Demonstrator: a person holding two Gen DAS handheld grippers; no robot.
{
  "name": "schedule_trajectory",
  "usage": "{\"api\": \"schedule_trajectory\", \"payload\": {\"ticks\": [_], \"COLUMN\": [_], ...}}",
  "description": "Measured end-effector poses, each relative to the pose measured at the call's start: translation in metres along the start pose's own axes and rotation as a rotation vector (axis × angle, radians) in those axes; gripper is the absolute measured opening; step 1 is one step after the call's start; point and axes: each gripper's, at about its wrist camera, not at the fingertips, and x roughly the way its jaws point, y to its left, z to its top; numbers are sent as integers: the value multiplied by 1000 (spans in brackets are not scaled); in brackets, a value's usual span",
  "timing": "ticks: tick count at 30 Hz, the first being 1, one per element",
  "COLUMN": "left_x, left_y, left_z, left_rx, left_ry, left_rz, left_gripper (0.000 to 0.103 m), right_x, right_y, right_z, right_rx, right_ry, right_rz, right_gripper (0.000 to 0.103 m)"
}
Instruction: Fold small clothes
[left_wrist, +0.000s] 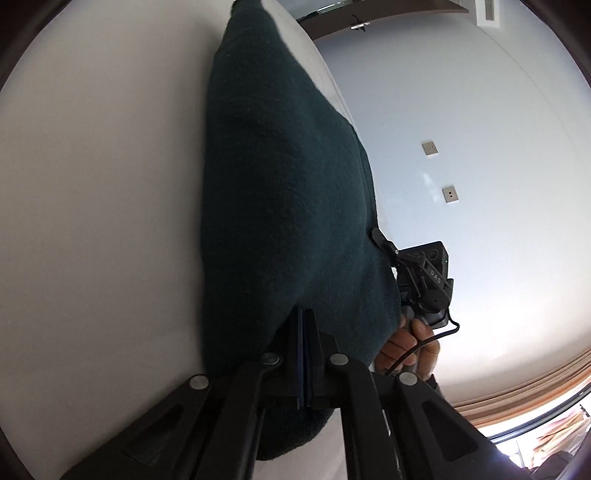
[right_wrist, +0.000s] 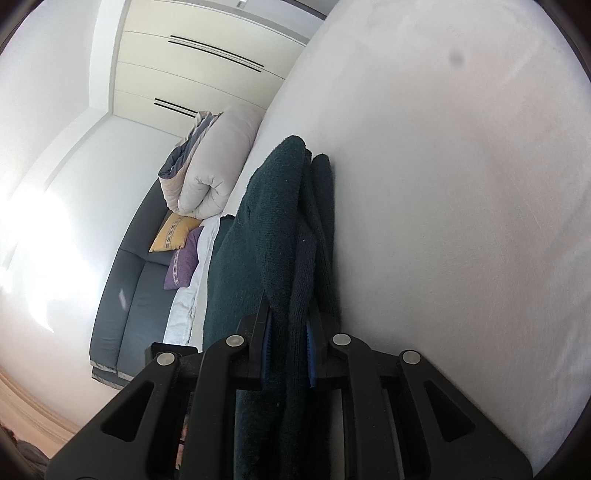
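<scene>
While I hold both tools level, the dark green garment (left_wrist: 288, 192) hangs bunched against the white bed (right_wrist: 461, 221). Left tool (left_wrist: 304, 325) is clamped tight on its edge. Right tool (right_wrist: 290, 332) has cloth between its blue pads (right_wrist: 266, 343), gripping a thick fold beside the bed surface.

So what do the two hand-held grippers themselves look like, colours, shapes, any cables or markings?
Both are matte black plastic. The left hand-held gripper and the right hand-held gripper each have angular linkage arms with cut-out slots, round silver pivot pins and blue ribbed finger pads. In the left wrist view, the right one's body carries white lettering and a thin black cable looping by the hand on its grip.
</scene>
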Motion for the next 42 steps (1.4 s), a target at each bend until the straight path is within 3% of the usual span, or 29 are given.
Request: {"api": "schedule_trajectory", "payload": {"ticks": [2, 3, 4, 5, 7, 10, 11, 13, 14, 16, 19, 22, 24, 28, 29, 31, 34, 35, 37, 40, 42], "left_x": [-7, -10, -11, -13, -19, -40, -49, -65, -72, -74, -68, -57, -51, -37, -31, -19, -8, -7, -6, -7, -13], "left_y": [-9, -12, -14, -17, -21, -29, -31, -32, -29, -22, -14, 0, 6, 0, -1, -5, -13, -16, -24, -36, -50], "left_z": [-5, -8, -11, -13, -16, -15, -13, -6, -1, 10, 24, 39, 47, 56, 58, 59, 59, 59, 57, 50, 41], "left_rx": [19, 28, 36, 44, 49, 61, 67, 61, 49, 21, -5, -60, -112, -107, -108, -101, -70, -52, -17, 43, 90], "left_ry": [-12, -16, -16, -20, -23, -67, -99, -160, -192, -197, -185, -177, -182, -147, -127, -91, -69, -68, -67, -75, -90], "left_rz": [-7, -31, -43, -39, -16, -8, 13, 72, 103, 128, 187, 207, 175, 161, 175, 210, 294, 325, 376, 441, 494], "left_gripper": [10, 24, 33, 34, 36, 66, 71, 94, 96, 96, 95, 95, 95, 94, 90, 72, 58, 56, 50, 43, 40], "right_x": [-13, -22, -30, -39, -40, -42, -45, -58, -64, -72, -67, -39, -20, 15, 23, 33, 45, 50, 59, 66, 71], "right_y": [3, 7, 11, 17, 23, 36, 39, 44, 46, 49, 63, 82, 84, 61, 55, 54, 56, 55, 54, 61, 83], "right_z": [-7, -13, -19, -29, -44, -60, -61, -59, -56, -49, -38, -18, -7, 15, 18, 21, 26, 29, 32, 29, 17], "right_rx": [34, 35, 22, -2, -51, -144, -150, -160, -161, -143, -155, -221, -233, -114, -98, -96, -101, -99, -106, -135, -231], "right_ry": [4, -7, -18, -34, 1, 52, 55, 18, -5, -48, -65, -26, 4, 90, 115, 130, 148, 160, 165, 158, 142], "right_rz": [-25, -31, -29, -27, -83, -202, -228, -306, -327, -353, -310, -335, -372, -335, -305, -297, -293, -304, -345, -423, -523], "right_gripper": [23, 32, 51, 56, 57, 57, 57, 57, 57, 58, 60, 65, 65, 65, 65, 65, 65, 64, 38, 29, 23]}}
